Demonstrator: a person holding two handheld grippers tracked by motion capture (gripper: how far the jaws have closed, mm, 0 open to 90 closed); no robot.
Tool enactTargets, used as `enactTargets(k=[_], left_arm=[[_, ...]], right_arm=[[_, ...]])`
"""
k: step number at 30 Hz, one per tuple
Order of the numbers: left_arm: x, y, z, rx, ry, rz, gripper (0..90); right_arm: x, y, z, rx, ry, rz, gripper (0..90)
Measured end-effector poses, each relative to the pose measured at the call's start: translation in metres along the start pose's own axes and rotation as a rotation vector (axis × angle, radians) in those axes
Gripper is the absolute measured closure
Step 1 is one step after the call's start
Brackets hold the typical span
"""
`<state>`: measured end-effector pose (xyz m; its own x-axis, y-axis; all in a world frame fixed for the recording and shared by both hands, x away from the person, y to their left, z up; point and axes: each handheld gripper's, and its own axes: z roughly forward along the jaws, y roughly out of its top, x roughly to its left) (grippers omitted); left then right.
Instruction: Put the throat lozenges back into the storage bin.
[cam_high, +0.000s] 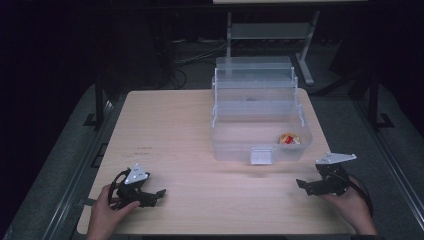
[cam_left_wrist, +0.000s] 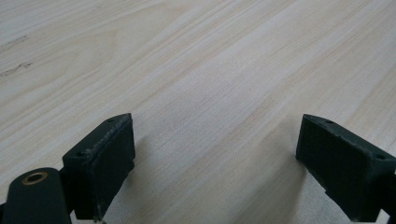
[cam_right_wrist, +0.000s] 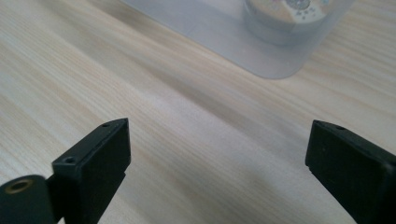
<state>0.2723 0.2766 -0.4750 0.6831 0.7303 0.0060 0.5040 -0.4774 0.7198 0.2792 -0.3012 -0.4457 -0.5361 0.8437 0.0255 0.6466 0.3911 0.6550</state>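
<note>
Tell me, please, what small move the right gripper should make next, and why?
Probably rest: the right gripper is open and empty beside the clear box, and a small red-and-yellow item already lies inside it.

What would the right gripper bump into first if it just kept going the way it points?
Probably the clear plastic box: the right gripper, jaws open and empty, aims across bare table at its rounded corner, where a small round object lies inside.

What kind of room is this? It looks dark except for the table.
Probably a lab or recording studio rather than a home: one lit wooden table against dark surroundings, cables on the floor behind, a metal stand, and a clear plastic tiered box set out for hand-held grippers.
</note>
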Motion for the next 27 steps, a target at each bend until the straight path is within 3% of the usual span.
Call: enactTargets(k=[9,18,27], left_arm=[[0.0,0.0,0.0,0.0,0.0,0.0,10.8],[0.0,0.0,0.0,0.001,0.0,0.001,10.8],[0.0,0.0,0.0,0.002,0.0,0.001,10.8]], right_arm=[[0.006,-0.014,0.009,0.0,0.01,-0.014,2.7],[0.01,-0.026,0.014,-0.039,0.009,-0.034,2.7],[0.009,-0.033,0.018,-0.041,0.016,-0.019,2.2]])
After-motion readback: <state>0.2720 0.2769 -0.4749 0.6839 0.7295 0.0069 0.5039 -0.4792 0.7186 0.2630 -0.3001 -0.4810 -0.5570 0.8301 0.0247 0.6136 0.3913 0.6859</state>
